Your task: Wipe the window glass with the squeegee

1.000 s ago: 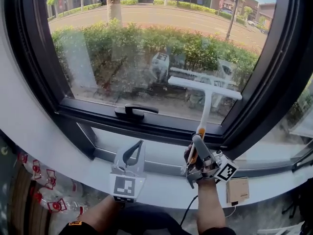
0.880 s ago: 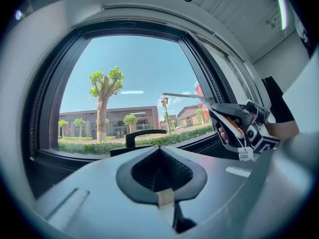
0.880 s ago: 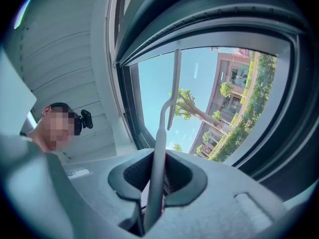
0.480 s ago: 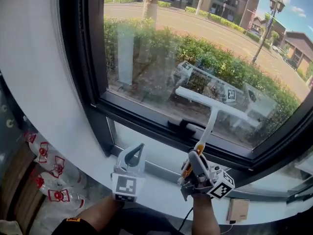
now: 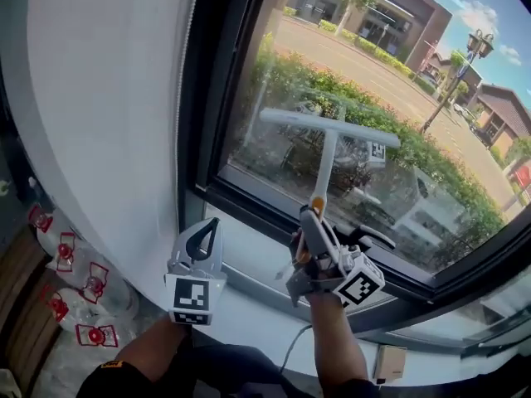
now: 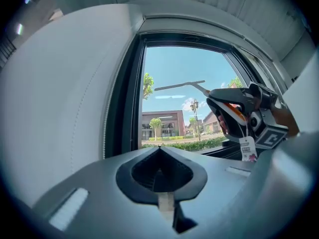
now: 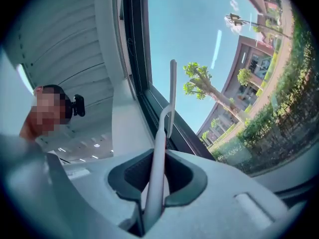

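Observation:
The white T-shaped squeegee (image 5: pixel 328 128) has its blade up against the window glass (image 5: pixel 390 114), near the left side of the pane. Its handle (image 5: pixel 325 172) runs down into my right gripper (image 5: pixel 310 220), which is shut on it above the sill. In the right gripper view the handle (image 7: pixel 158 158) sits between the jaws and the blade (image 7: pixel 172 93) stands beyond. My left gripper (image 5: pixel 204 239) hovers low at the left over the sill, shut on nothing. From the left gripper view (image 6: pixel 160 156) the squeegee (image 6: pixel 179 85) shows against the sky.
A dark window frame (image 5: pixel 217 114) borders the glass, with a black latch handle (image 5: pixel 377 240) on the bottom rail. The white sill (image 5: pixel 249 309) runs below, a white wall (image 5: pixel 108 114) at left. Plastic bottles with red labels (image 5: pixel 79 301) lie on the floor.
The right gripper has carried the squeegee leftward along the glass and a little higher, from the pane's right side to near its left edge. The left gripper stays low by the sill.

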